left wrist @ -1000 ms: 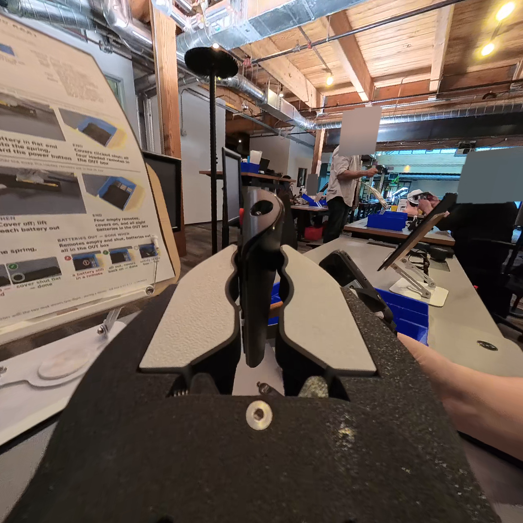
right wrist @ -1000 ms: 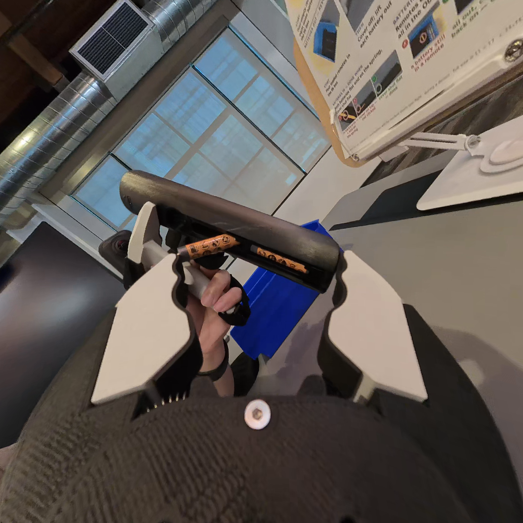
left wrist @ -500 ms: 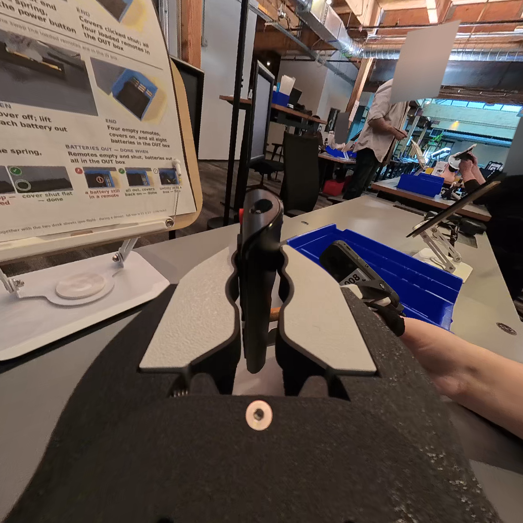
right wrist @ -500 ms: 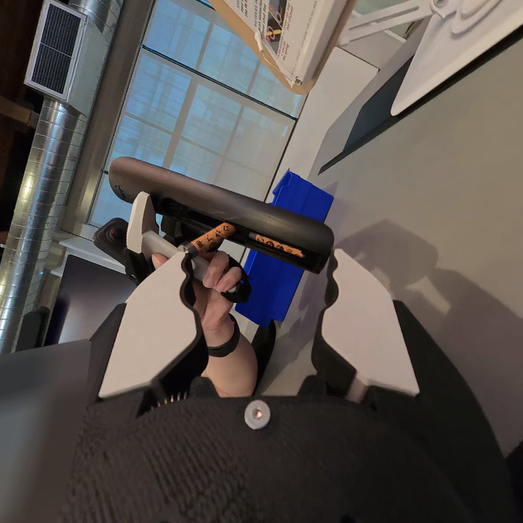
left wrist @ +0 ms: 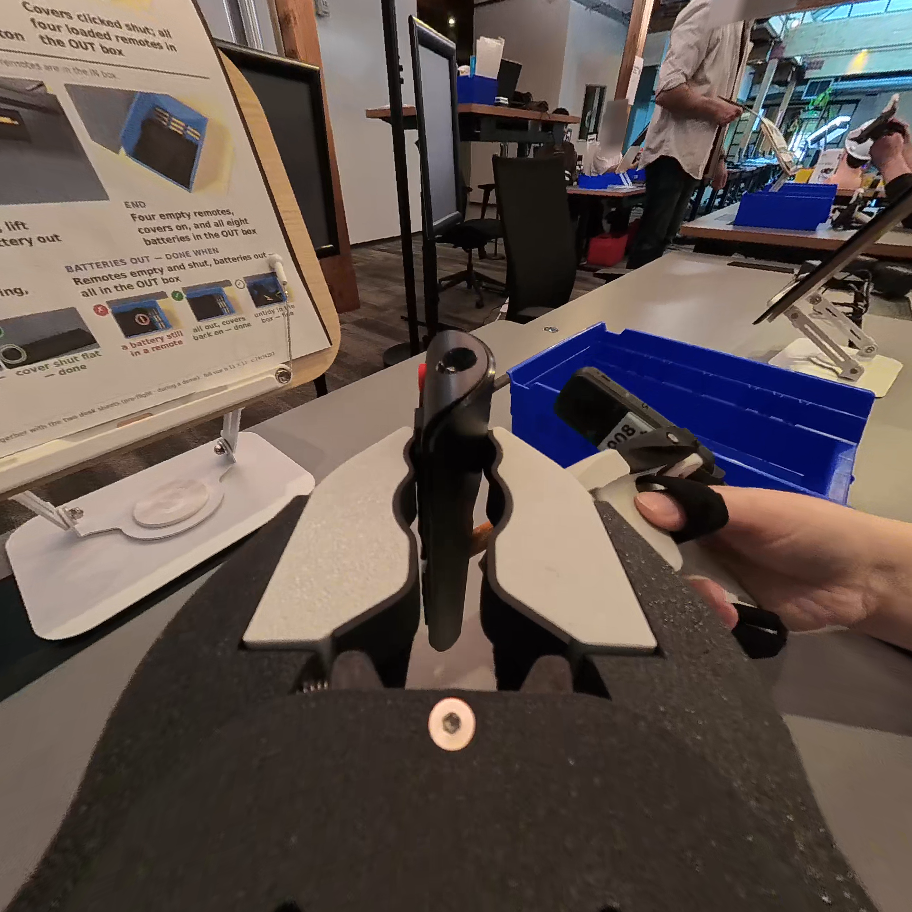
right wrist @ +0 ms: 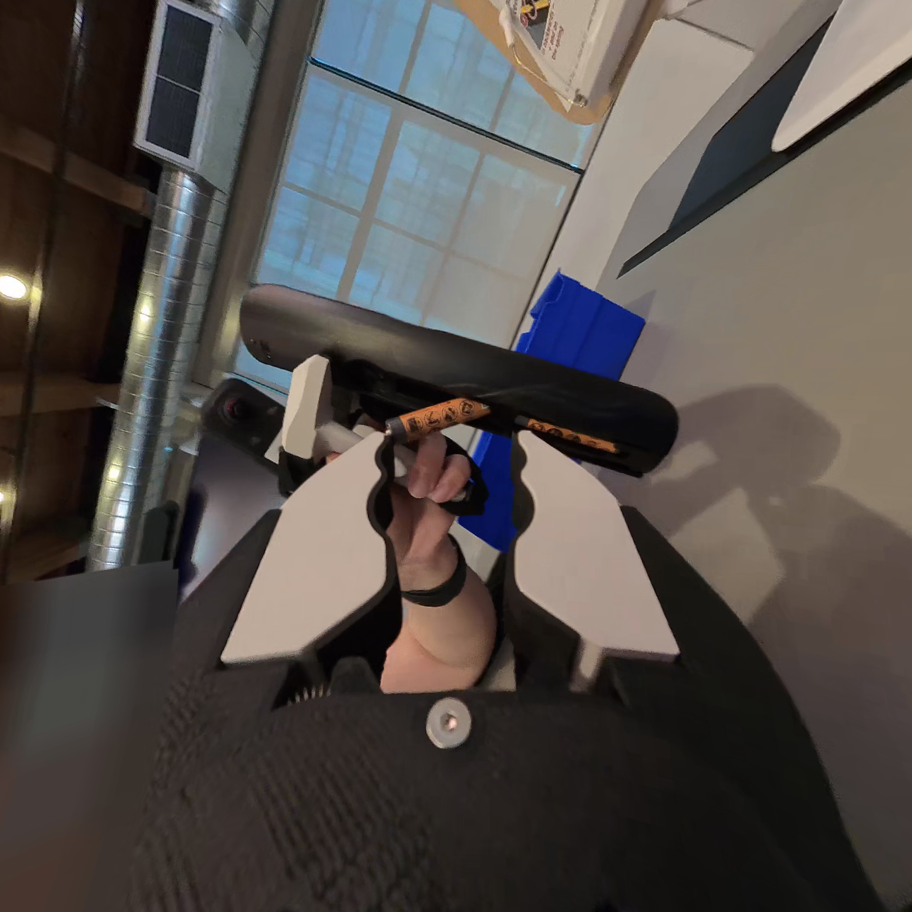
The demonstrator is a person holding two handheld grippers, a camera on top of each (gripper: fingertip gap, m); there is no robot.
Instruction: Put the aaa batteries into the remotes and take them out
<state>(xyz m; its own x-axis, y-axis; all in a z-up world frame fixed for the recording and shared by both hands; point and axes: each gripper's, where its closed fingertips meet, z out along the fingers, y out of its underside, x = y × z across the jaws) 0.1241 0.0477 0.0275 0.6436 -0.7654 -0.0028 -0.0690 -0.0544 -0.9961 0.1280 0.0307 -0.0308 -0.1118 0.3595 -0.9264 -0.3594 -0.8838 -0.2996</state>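
two grippers meet above the blue bin (left wrist: pixel 740 419): left gripper (left wrist: pixel 451 493) stays clamped on the black remote (left wrist: pixel 454 444), right gripper (right wrist: pixel 449 444) half open, empty, while one orange aaa battery (right wrist: pixel 437 417) has tipped further out of the remote, nearly freed.

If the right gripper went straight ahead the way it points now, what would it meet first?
Most likely the tilted orange battery sticking out of the black remote, just ahead of the open right gripper; then the remote itself. Depth is hard to judge.
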